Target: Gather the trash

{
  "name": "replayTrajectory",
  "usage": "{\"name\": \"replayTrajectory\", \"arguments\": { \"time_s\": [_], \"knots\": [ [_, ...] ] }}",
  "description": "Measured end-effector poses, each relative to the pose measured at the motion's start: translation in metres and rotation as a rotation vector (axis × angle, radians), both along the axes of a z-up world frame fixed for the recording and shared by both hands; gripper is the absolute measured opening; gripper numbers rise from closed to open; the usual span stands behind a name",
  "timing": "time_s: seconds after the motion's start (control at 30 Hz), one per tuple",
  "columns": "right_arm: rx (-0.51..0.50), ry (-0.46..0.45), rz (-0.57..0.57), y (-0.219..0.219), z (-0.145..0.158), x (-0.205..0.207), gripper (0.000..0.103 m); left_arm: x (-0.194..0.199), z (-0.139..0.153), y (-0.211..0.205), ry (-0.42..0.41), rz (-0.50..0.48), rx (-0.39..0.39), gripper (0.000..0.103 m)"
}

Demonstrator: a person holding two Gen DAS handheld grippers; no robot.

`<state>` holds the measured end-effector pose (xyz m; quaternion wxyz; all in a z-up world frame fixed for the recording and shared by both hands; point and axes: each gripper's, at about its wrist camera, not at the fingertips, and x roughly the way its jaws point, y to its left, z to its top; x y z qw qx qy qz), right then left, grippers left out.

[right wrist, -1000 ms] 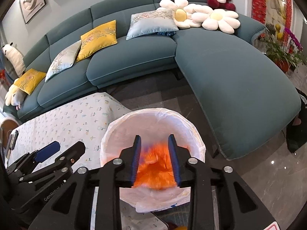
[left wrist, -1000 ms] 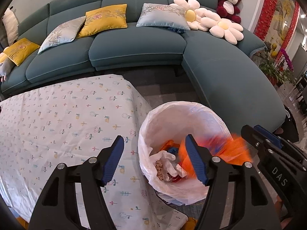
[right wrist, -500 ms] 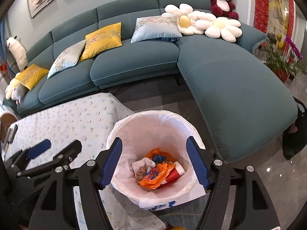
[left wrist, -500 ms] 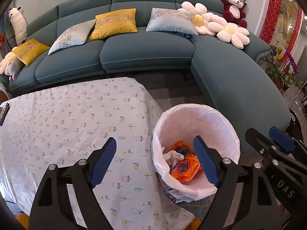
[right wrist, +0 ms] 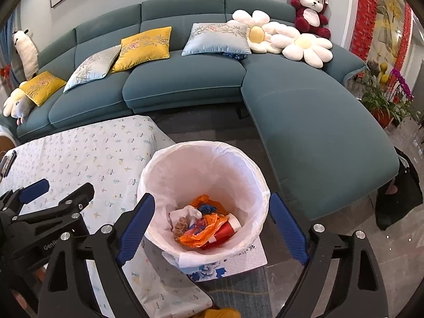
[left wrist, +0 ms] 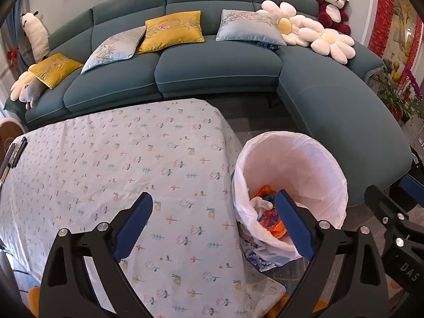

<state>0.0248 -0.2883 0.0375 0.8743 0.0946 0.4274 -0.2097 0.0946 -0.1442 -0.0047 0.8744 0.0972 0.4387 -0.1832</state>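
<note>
Beside the desk (left wrist: 111,164), a bin (right wrist: 204,159) lined with a white bag stands on the floor, its rim close against the hanging edge of the flowered cloth. Both tongs hang above it with nothing between their blue pads, and both are opening. Seen from the right wrist, the right tongs (right wrist: 212,225) straddle the bin's mouth, one finger on each side of it; the left tongs (left wrist: 214,225) sit over the desk's corner, with their right finger over the bin's near rim. Trash (right wrist: 206,222) lies at the bottom of the bin: an orange wrapper, a red cup, a white crumpled piece and something blue, all piled together. A printed sheet (right wrist: 238,262) with blue flowers lies under the bin. A remote (left wrist: 16,153) rests at the desk's far left edge. Behind, a teal sofa (left wrist: 212,69) curves around the room, carrying yellow and pale cushions, two daisy pillows (left wrist: 307,34) and a red plush bear (left wrist: 332,5).
</note>
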Motion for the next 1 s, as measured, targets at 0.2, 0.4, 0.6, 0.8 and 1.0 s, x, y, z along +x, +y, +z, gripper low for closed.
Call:
{"name": "replayTrajectory", "arguments": {
  "time_s": [0.2,0.4,0.6,0.8,1.0],
  "knots": [
    [0.021,0.009,-0.004,0.002,-0.008,-0.007,0.088,-0.003,-0.008,0.007,0.009,0.009,0.007,0.090],
    [0.015,0.029,0.017,0.006,-0.014,-0.014,0.096,-0.009,-0.017,0.007,0.027,0.001,0.016,0.090],
    [0.017,0.045,0.023,0.006,-0.020,-0.017,0.096,-0.012,-0.026,0.004,0.058,-0.013,0.013,0.090],
    [0.024,0.057,0.029,0.006,-0.026,-0.019,0.096,-0.014,-0.026,0.000,0.056,-0.027,0.018,0.090],
    [0.027,0.064,0.029,0.005,-0.031,-0.021,0.096,-0.017,-0.031,-0.005,0.066,-0.032,0.030,0.090]
  ]
}}
